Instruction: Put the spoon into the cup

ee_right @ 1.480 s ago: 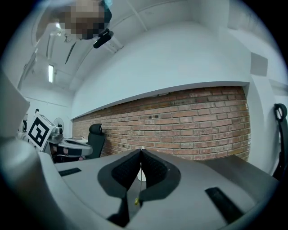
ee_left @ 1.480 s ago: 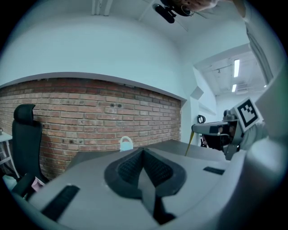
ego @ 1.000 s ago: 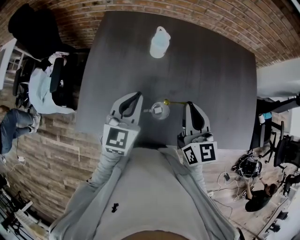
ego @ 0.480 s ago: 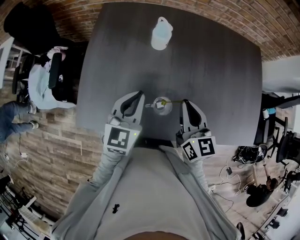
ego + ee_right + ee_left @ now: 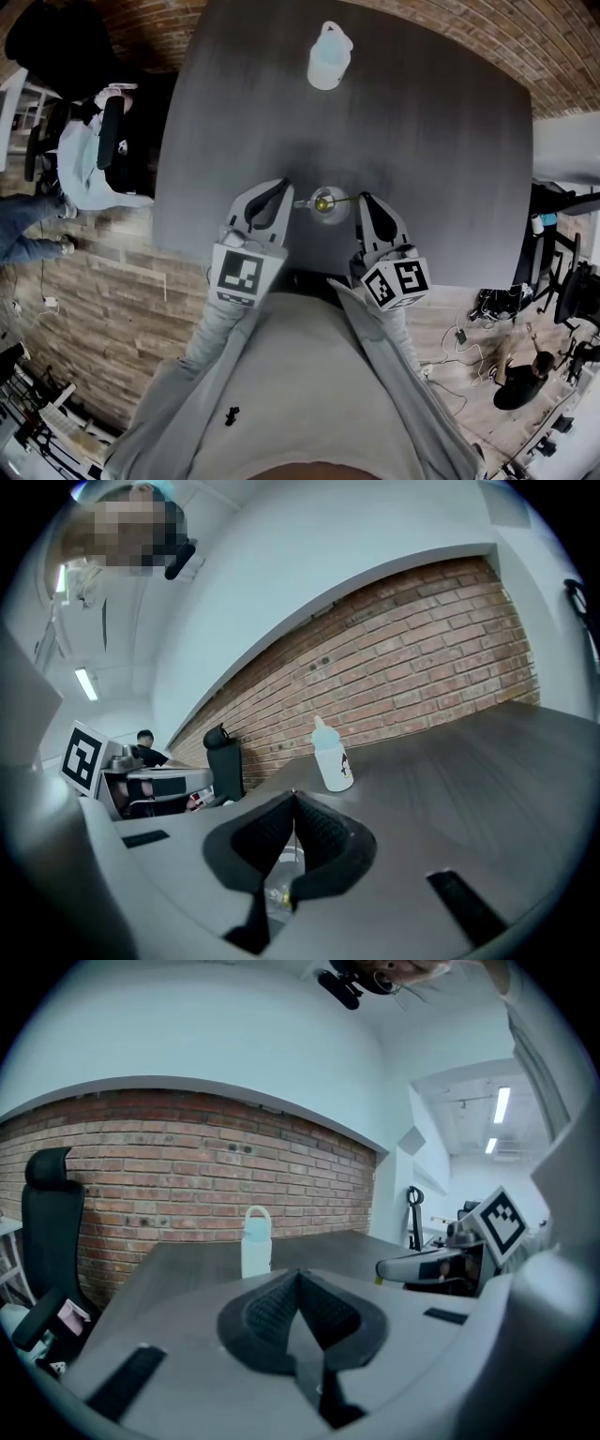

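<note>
Fingers [image 5: 328,841] of the right gripper [image 5: 362,198] pinch the spoon [image 5: 323,202], bowl over the cup [image 5: 336,215] at its nine o'clock; the left gripper [image 5: 279,187] is closed and empty. Next likely: lower, release.

The table [image 5: 422,141] is finished in dark charcoal grey. A pale blue-white tint is shown by the bottle [image 5: 328,58]. The spoon [image 5: 339,200] is coloured yellow-gold, and the cup [image 5: 334,214] is made of clear glass. The left gripper [image 5: 279,185] and right gripper [image 5: 361,197] are cast in light grey, padded in black, and topped with black-and-white square markers. The wall [image 5: 169,1157] is patterned in red-brown brick.
</note>
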